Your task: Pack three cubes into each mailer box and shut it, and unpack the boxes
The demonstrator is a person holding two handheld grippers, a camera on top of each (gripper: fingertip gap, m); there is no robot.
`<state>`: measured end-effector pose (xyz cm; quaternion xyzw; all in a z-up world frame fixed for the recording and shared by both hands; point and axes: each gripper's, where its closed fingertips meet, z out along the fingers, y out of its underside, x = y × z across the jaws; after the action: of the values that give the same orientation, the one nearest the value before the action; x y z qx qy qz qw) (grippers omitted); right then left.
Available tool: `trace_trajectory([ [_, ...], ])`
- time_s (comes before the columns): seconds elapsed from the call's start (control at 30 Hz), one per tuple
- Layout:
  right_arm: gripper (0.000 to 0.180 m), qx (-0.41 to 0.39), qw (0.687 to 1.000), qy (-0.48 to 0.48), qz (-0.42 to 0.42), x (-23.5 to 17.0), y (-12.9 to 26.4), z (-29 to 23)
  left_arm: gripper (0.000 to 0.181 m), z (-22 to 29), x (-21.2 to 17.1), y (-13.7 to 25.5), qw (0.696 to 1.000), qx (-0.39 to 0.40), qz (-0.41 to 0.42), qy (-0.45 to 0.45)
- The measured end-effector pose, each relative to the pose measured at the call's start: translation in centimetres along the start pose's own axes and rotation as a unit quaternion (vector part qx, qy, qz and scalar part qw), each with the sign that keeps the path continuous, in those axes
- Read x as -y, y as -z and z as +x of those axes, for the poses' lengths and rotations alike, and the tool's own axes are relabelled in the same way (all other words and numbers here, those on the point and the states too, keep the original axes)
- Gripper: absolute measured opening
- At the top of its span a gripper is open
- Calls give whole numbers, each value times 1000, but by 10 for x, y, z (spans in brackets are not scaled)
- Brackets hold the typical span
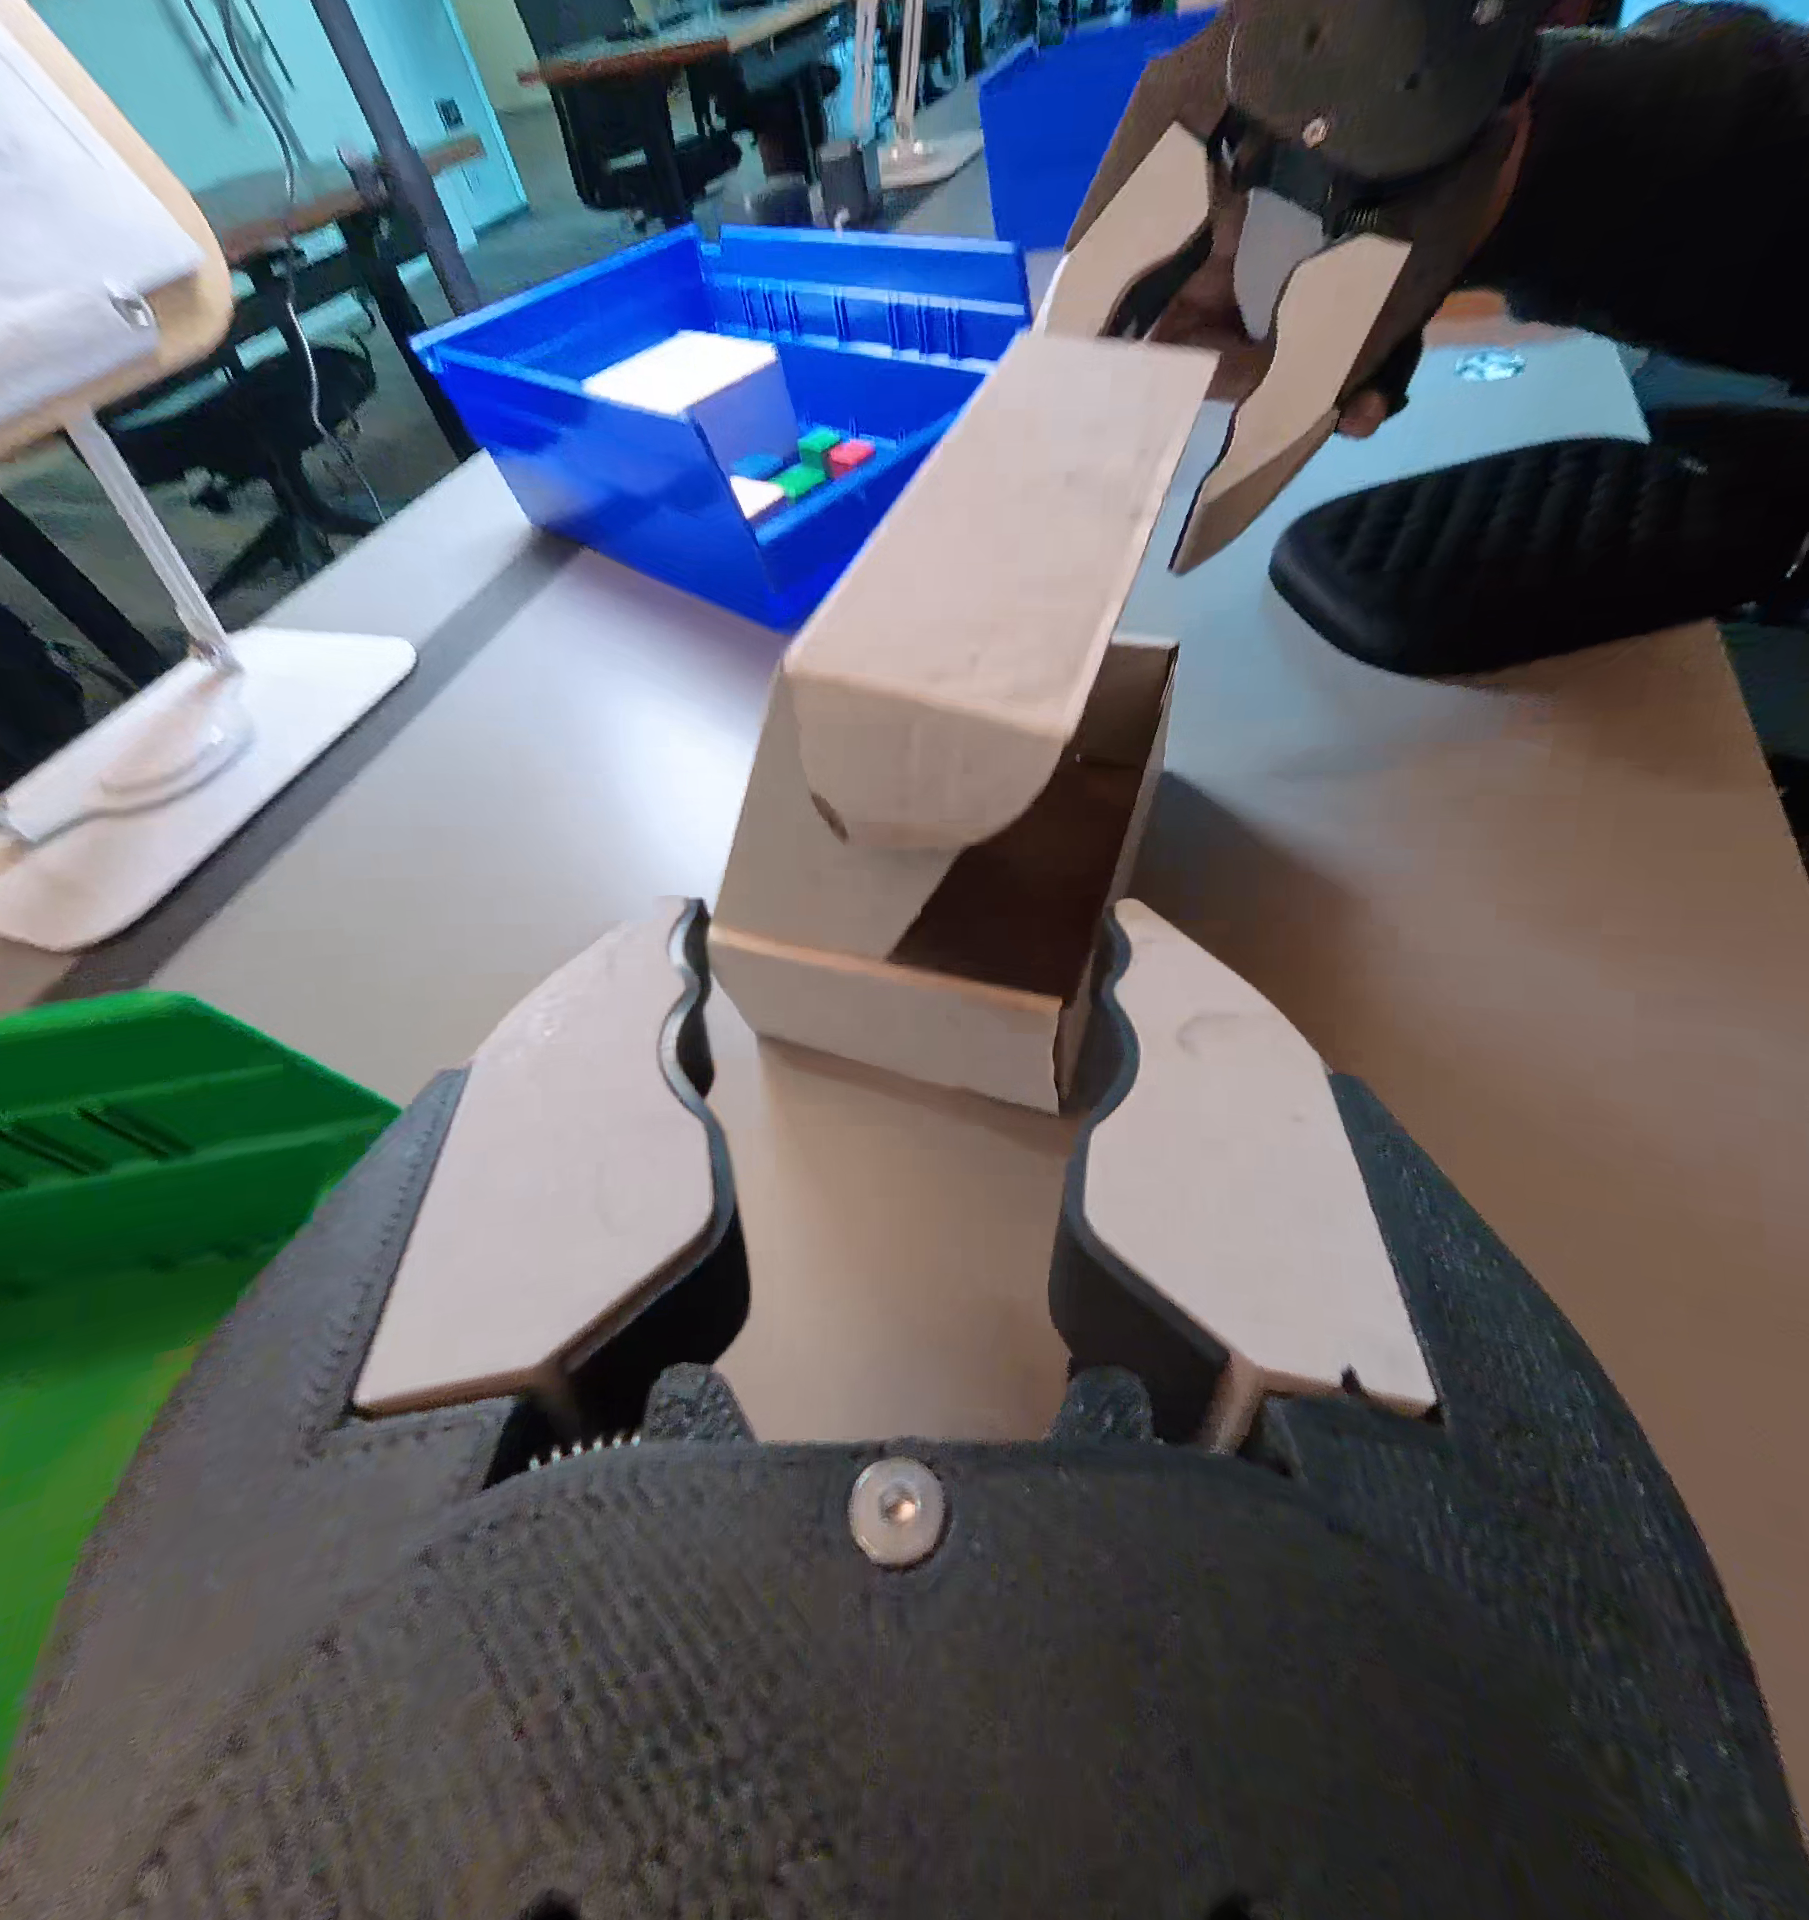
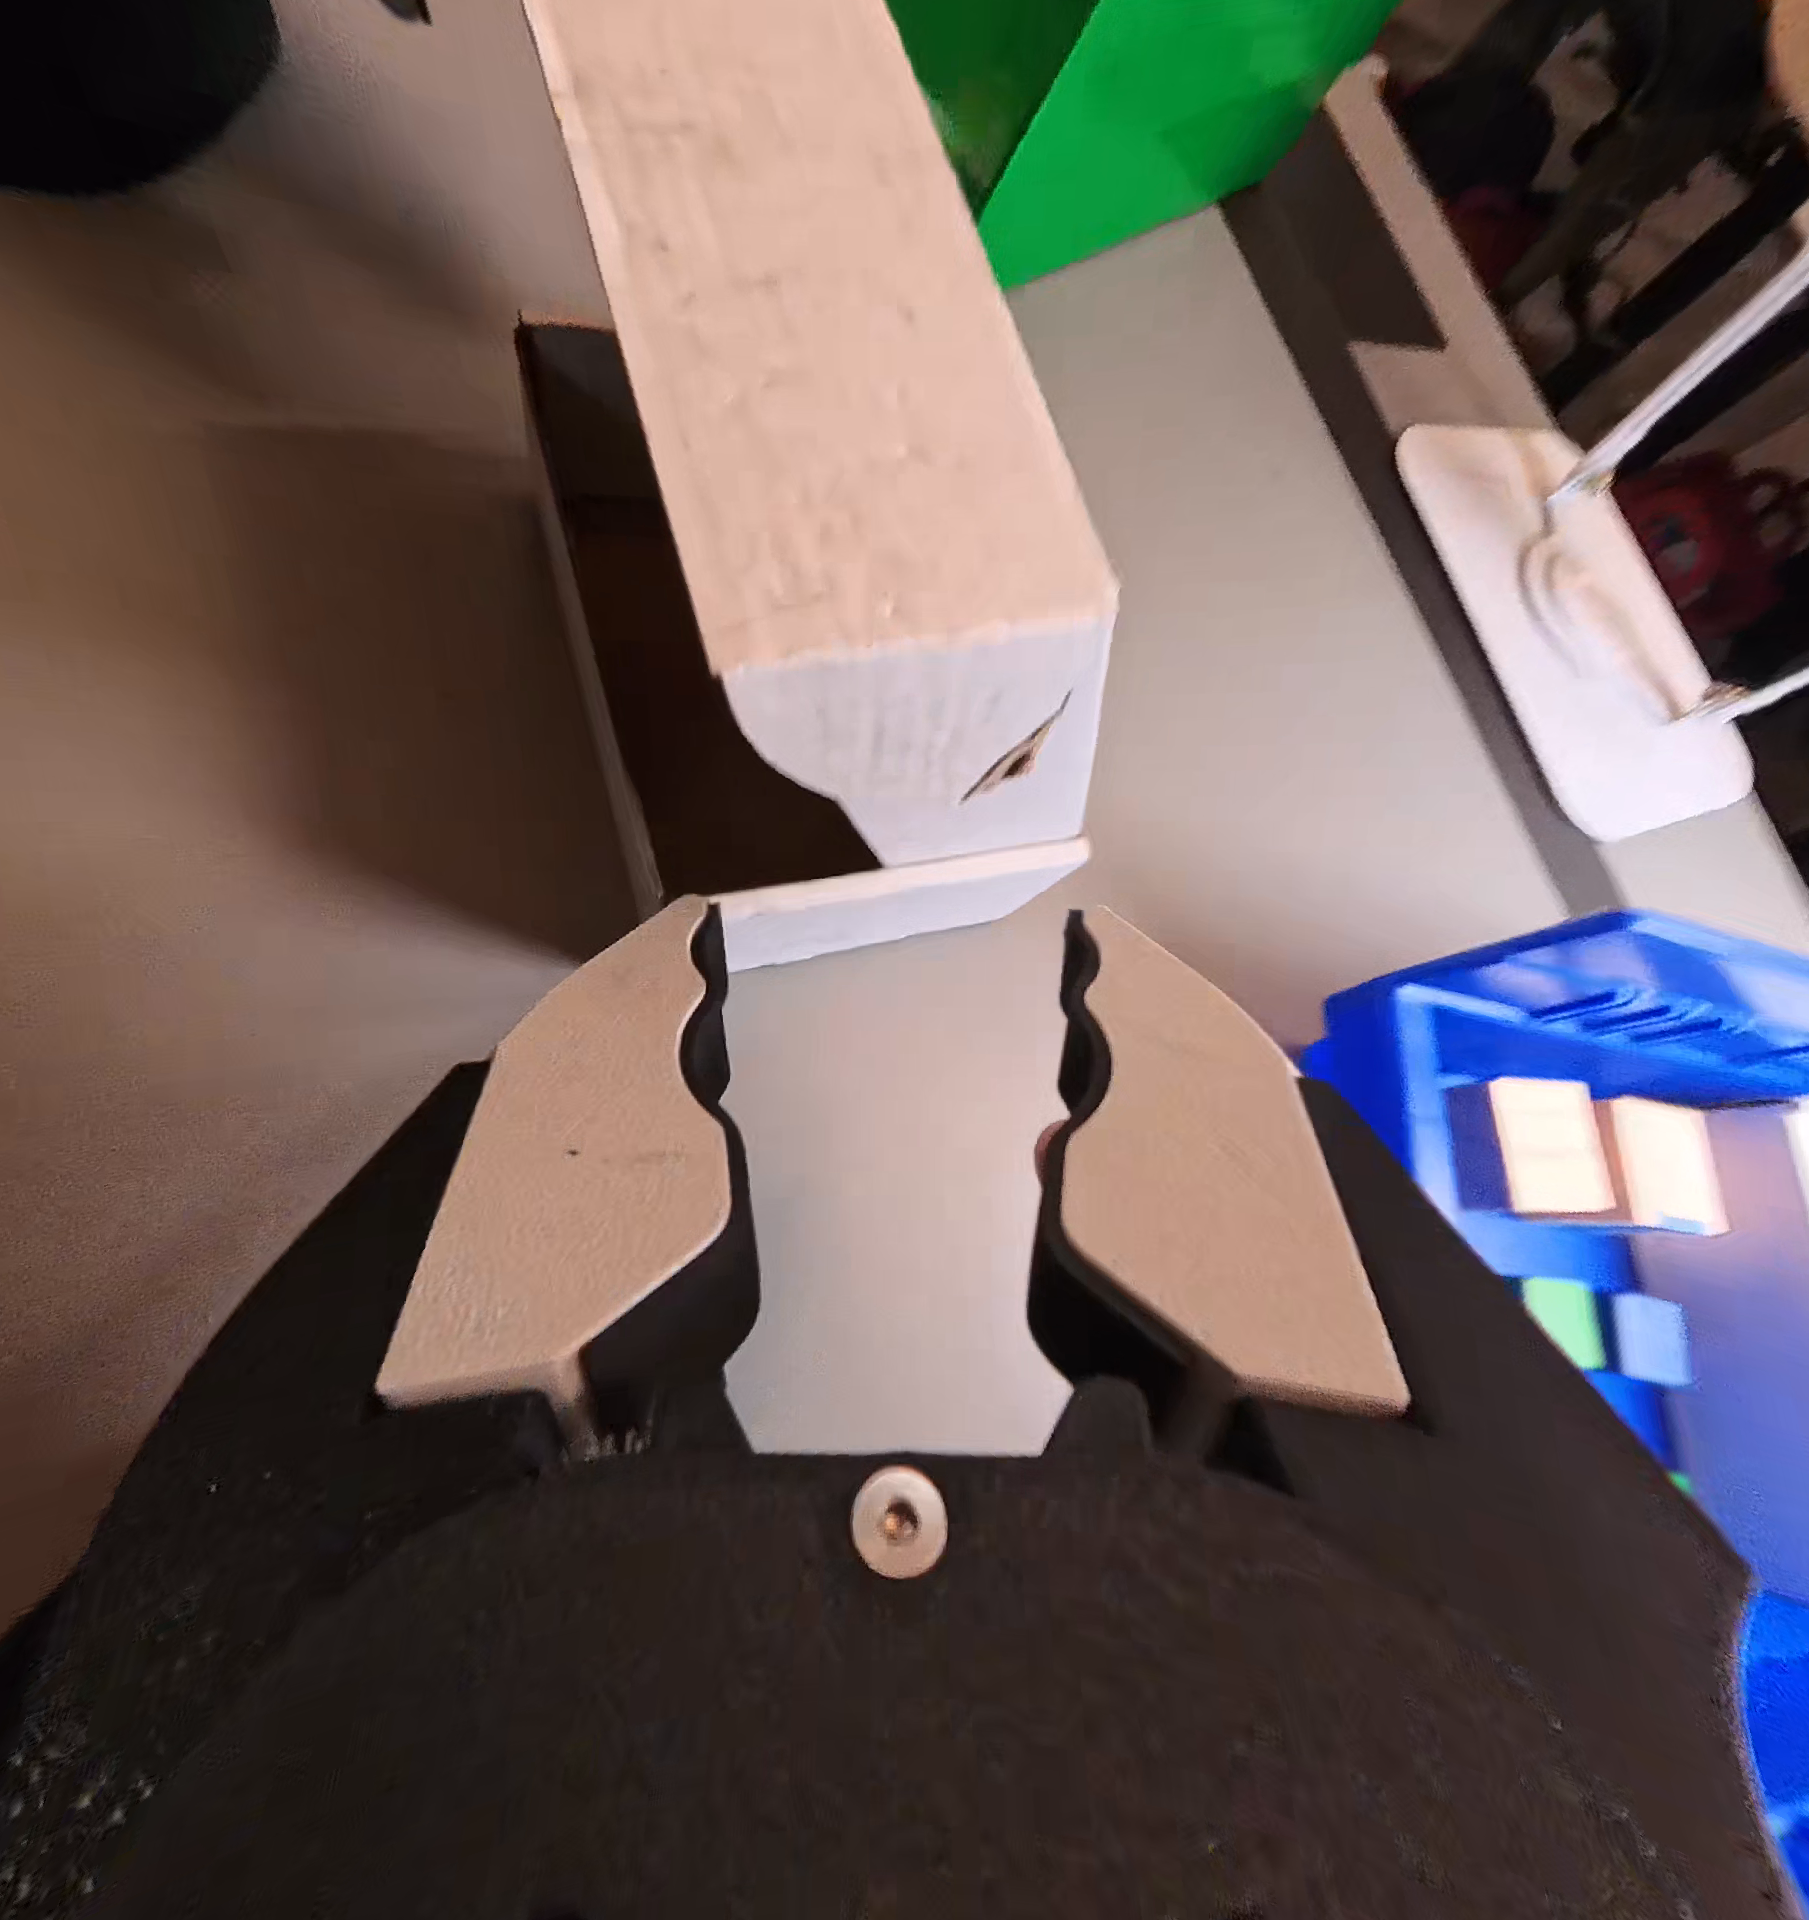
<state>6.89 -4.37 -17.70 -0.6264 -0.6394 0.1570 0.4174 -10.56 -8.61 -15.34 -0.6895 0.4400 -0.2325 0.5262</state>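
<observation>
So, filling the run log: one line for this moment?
box: on table, lid half-open | left gripper: open at box | right gripper: open by lid | cubes: in blue bin

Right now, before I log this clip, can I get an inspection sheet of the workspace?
Surface: pale tan table, bare around the box.
Job's things: white cardboard mailer box on the table, its lid raised and tilted, interior dark, contents not visible; small coloured cubes and a white closed box inside the blue plastic bin.
Clutter: green plastic bin at the near left; white stand base.
Grippers: left gripper open, straddling the box's near end; right gripper open at the box's opposite end.
Cables: nothing seen on the table.
Surroundings: black mesh chair, desks behind.
</observation>
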Motion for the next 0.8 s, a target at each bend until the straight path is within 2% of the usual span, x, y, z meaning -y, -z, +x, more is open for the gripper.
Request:
trace_trajectory([
  [0.07, 68, -9, 999, 35, -4, 11, 0, 5, 76, 2, 12, -3, 1000, -9, 3, -17],
  [0.17, 75, -13, 997, 81, -14, 26, -4, 7, 84, 7, 15, -15, 998, -23, -36, -56],
  [0.3, 68, 15, 993, 112, -42, 22, -15, -9, 74, 23, -3, -29, 990, -54, -95, -89],
  [0.4, 79, 31, 992, 115, -50, 10, -20, -25, 66, 39, -29, -28, 980, -86, -141, -108],
  [0.5, 86, 41, 991, 111, -57, 2, -25, -40, 65, 50, -48, -29, 975, -102, -168, -107],
  [0.6, 86, 0, 985, 155, -74, -6, -30, -41, 59, 49, -47, -29, 977, -89, -168, -101],
  [0.8, 81, -95, 970, 213, -74, -15, -35, -41, 59, 43, -46, -23, 977, -27, -168, -127],
])
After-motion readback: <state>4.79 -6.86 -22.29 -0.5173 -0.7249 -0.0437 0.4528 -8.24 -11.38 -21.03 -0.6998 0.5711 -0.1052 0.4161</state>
